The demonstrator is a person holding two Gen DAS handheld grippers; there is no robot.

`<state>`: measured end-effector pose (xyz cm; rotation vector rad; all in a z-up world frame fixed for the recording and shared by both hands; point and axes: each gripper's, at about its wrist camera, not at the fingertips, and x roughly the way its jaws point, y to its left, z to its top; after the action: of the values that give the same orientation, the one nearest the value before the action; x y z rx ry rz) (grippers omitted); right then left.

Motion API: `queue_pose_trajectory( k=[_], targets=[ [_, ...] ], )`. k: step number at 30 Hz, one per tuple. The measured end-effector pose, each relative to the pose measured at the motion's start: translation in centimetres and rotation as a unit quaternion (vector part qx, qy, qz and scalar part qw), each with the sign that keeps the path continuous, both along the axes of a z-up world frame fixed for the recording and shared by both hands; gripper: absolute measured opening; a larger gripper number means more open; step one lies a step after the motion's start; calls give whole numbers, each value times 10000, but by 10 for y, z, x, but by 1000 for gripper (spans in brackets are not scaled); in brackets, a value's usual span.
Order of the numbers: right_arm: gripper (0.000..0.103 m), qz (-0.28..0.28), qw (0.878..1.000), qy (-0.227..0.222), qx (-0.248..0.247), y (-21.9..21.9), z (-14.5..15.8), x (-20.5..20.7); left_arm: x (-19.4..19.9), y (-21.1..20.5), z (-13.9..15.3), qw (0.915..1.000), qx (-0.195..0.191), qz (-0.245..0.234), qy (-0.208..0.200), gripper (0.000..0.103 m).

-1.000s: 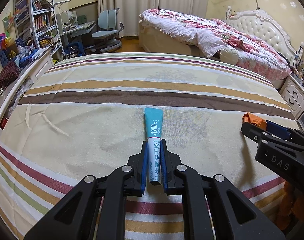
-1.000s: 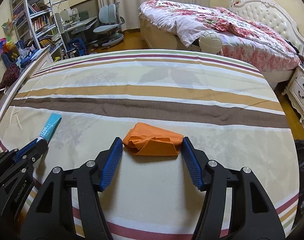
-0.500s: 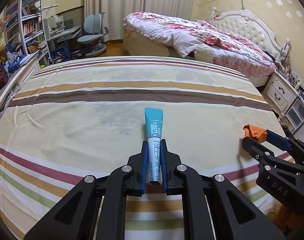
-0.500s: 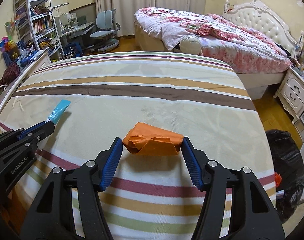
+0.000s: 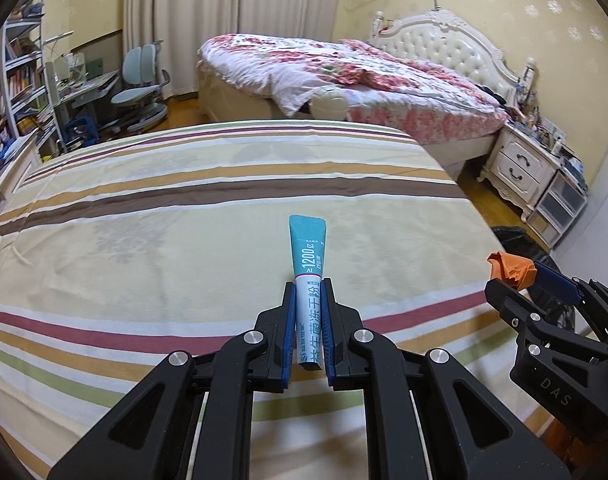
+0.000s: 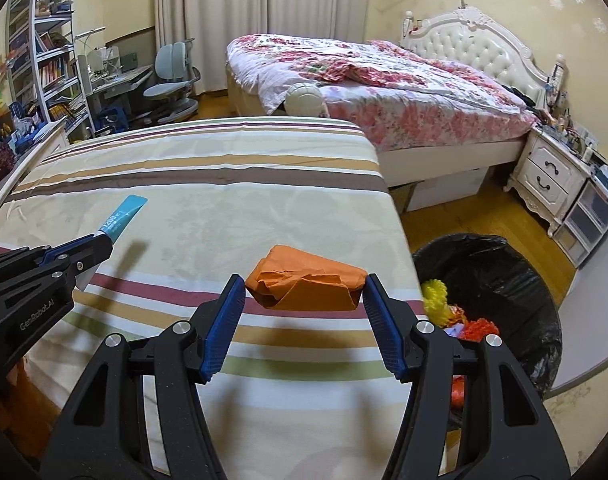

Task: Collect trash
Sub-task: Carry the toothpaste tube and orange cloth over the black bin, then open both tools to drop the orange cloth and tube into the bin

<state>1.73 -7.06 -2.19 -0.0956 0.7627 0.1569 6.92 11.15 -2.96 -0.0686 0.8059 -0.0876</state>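
Observation:
My left gripper is shut on a teal and white sachet and holds it above the striped bed. The sachet also shows in the right wrist view. My right gripper is shut on a crumpled orange paper wad, held above the bed's right edge. The wad also shows in the left wrist view. A bin with a black bag stands on the floor right of the bed, with colourful trash inside.
A second bed with a floral quilt stands beyond. A white nightstand and drawers are at the far right. A desk, chair and bookshelf are at the back left.
Both grippers have moved right across the bed with their loads. The black bin has come into the right wrist view, close to the right gripper.

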Motion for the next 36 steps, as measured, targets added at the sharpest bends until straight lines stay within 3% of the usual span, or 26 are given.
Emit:
queue_pose_trajectory(
  k=[12, 21, 36],
  targets=[
    [59, -940, 9955, -117, 21, -96, 3, 3, 6, -78, 11, 9970, 29, -743, -219, 13],
    [60, -1492, 9888, -55, -63, -144, -8, 13, 16, -140, 13, 9907, 35, -1315, -345, 13],
    [60, -2111, 9774, 50, 107, -202, -29, 26, 35, -204, 3, 9848, 141, -1680, -422, 13]
  ],
)
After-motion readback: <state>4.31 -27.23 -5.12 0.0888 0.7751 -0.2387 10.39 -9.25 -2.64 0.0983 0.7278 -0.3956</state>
